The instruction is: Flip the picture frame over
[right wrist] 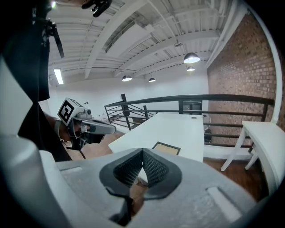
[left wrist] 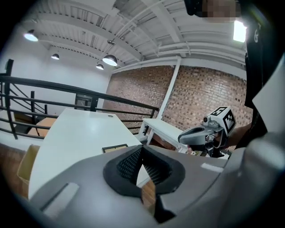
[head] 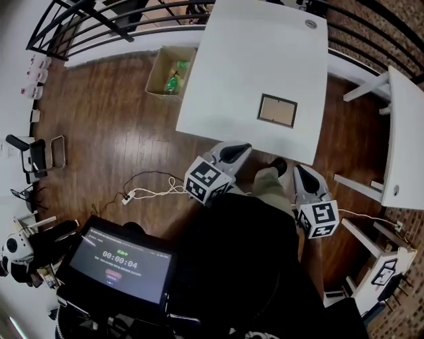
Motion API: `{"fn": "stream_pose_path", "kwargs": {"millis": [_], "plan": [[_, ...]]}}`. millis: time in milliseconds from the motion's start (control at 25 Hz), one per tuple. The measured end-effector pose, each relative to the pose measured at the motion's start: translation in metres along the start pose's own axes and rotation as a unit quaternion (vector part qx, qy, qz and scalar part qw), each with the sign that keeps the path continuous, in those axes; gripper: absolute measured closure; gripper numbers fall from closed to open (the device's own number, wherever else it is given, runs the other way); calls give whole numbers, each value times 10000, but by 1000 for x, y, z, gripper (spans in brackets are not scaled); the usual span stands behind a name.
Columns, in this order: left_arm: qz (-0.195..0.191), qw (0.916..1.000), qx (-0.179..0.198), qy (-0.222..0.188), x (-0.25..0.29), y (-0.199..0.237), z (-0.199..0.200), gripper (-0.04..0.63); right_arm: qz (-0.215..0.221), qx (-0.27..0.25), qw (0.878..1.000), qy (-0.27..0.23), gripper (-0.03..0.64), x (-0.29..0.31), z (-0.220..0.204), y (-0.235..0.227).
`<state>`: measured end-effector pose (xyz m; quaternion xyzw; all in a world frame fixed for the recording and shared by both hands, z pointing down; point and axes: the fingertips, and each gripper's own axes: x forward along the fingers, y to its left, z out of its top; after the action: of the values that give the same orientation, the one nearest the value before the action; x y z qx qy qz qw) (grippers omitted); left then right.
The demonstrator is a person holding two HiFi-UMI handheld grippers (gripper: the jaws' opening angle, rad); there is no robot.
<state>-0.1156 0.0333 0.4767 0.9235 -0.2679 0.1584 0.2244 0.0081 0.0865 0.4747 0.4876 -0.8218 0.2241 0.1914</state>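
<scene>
A small dark-edged picture frame (head: pixel 277 110) with a tan panel lies flat near the front edge of the white table (head: pixel 252 59). Both grippers hover short of that edge, over the wood floor. My left gripper (head: pixel 238 151) is shut and empty, left of the frame. My right gripper (head: pixel 301 173) is also shut and empty, further back on the right. In the left gripper view the closed jaw tips (left wrist: pixel 142 152) point at the frame (left wrist: pixel 115 148), with the right gripper (left wrist: pixel 196 133) beside. The right gripper view shows the frame (right wrist: pixel 166 148) ahead and the left gripper (right wrist: pixel 95 128) alongside.
An open cardboard box (head: pixel 171 71) with green bottles stands on the floor left of the table. A second white table (head: pixel 404 132) stands at the right. A black railing (head: pixel 93 20) runs behind. Cables (head: pixel 152 192) lie on the floor by the person's shoe (head: pixel 278 165).
</scene>
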Motion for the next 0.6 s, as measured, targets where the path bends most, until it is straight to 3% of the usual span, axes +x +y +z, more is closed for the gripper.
{"fn": "stream_pose_path", "kwargs": {"millis": [280,600], "plan": [[333,9987,172,332,67,-21,13,580,157,125,9998,-38,624,-12,5,-92],[635,9950,64,764,104,-13,-6,580,498,23,9981,358,624,10,-13,-131]]}}
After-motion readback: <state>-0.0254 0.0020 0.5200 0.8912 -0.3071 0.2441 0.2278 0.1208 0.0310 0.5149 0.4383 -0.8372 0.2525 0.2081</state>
